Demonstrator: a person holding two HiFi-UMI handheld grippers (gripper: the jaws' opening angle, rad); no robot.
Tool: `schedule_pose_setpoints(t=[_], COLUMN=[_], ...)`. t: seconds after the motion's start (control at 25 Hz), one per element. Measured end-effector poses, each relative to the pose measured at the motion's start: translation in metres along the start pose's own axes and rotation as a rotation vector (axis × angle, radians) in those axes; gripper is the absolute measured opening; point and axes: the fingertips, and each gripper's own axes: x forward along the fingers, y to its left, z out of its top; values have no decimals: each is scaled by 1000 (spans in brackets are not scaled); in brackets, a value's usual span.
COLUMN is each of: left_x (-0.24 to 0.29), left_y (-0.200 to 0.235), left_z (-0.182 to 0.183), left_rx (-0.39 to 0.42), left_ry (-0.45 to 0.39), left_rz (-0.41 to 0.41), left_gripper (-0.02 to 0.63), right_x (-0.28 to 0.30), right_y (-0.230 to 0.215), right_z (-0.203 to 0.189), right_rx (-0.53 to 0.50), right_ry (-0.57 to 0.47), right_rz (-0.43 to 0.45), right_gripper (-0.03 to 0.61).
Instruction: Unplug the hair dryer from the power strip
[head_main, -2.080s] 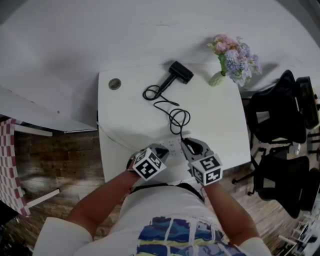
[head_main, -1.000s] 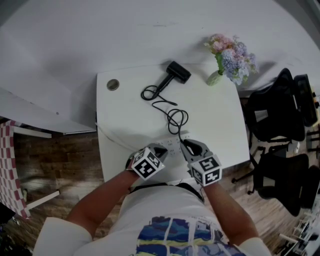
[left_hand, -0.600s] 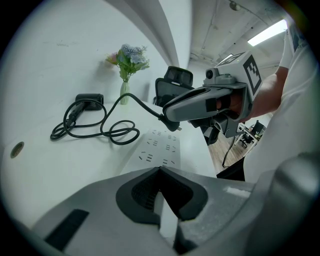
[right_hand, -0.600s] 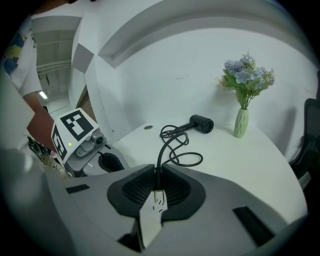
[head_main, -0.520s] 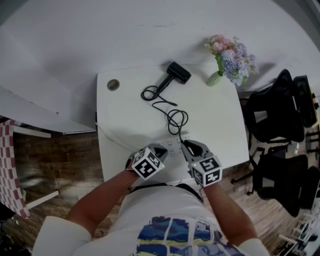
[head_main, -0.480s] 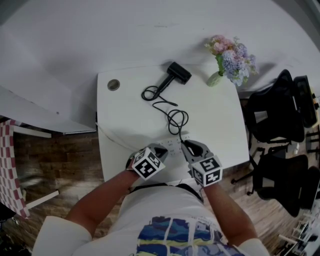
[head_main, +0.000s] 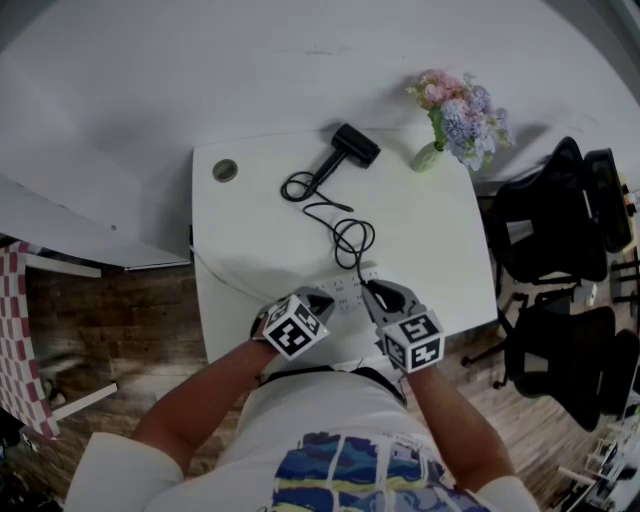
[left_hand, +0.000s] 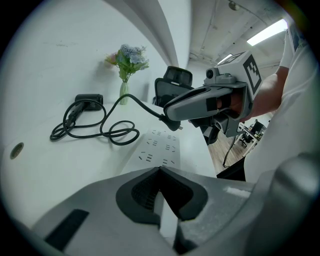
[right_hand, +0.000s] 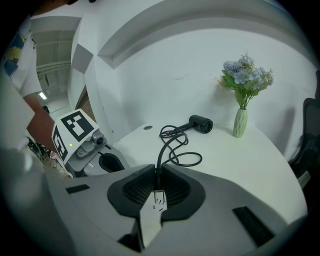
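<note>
Now in the right claw (right_hand: 159, 172): we have it clamped on the black plug (left_hand: 172, 123), and the cord (head_main: 350, 240) runs straight out from between the jaws.
Plug: we see it just above the power strip (left_hand: 159, 147) with a metal prong showing beneath it; we cannot tell whether the prongs are fully clear of the socket.
Left claw (left_hand: 160, 171): jaws together, tips at the near end of the power strip; we cannot tell whether they press on it.
Power strip: white, lying flat near the front edge of the table (head_main: 430, 230), between our two claws.
Hair dryer (head_main: 357, 145): black, lying at the far edge of the table, well apart from the strip; its cord crosses the table in loose coils.
Vase (head_main: 432, 157): at the far right corner, near the dryer, holding pink and blue flowers.
Chairs (head_main: 560, 230): dark, beside the table on our right.
</note>
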Motion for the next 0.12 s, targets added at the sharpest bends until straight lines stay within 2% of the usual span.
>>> schedule_pose_setpoints(t=[0.12], left_x=[0], left_y=[0], left_z=[0], left_rx=[3], left_ry=[0], left_rz=[1], left_gripper=[2], right_x=[0], right_y=[0], right_z=[0], right_rx=[4], right_ry=[-4], right_rz=[1], right_gripper=[38])
